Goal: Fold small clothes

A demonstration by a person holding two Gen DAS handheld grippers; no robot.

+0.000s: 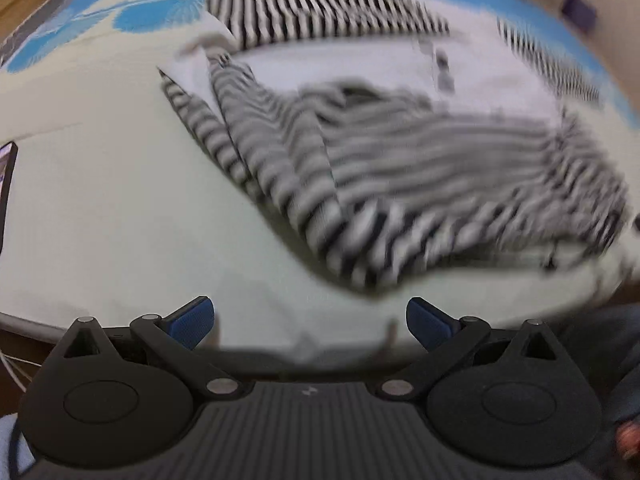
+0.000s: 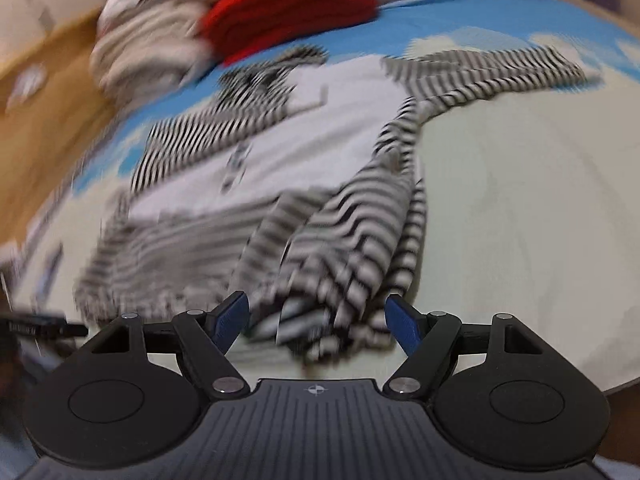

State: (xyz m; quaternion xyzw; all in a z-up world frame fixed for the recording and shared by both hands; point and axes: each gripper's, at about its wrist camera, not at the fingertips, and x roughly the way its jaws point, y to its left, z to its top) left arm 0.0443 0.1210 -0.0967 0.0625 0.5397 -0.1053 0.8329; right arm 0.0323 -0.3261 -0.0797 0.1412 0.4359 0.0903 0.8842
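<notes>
A small black-and-white striped garment (image 1: 400, 168) with a plain white chest panel lies on a pale bed sheet (image 1: 100, 208), its lower part folded up in a striped bundle. Both views are blurred by motion. My left gripper (image 1: 310, 322) stands open over bare sheet, short of the garment's near folded edge, nothing between its blue pads. In the right wrist view the same garment (image 2: 320, 208) lies ahead, and my right gripper (image 2: 316, 324) is open with the near striped fold lying between and just beyond its fingers, the pads not pressing it.
A red cloth (image 2: 288, 8) and a cream bundle (image 2: 148, 56) are piled at the far end of the bed. The sheet turns blue with a leaf print (image 1: 152, 12) farther off. A dark phone-like object (image 1: 8, 184) lies at the left edge. Wooden floor (image 2: 48, 120) shows beside the bed.
</notes>
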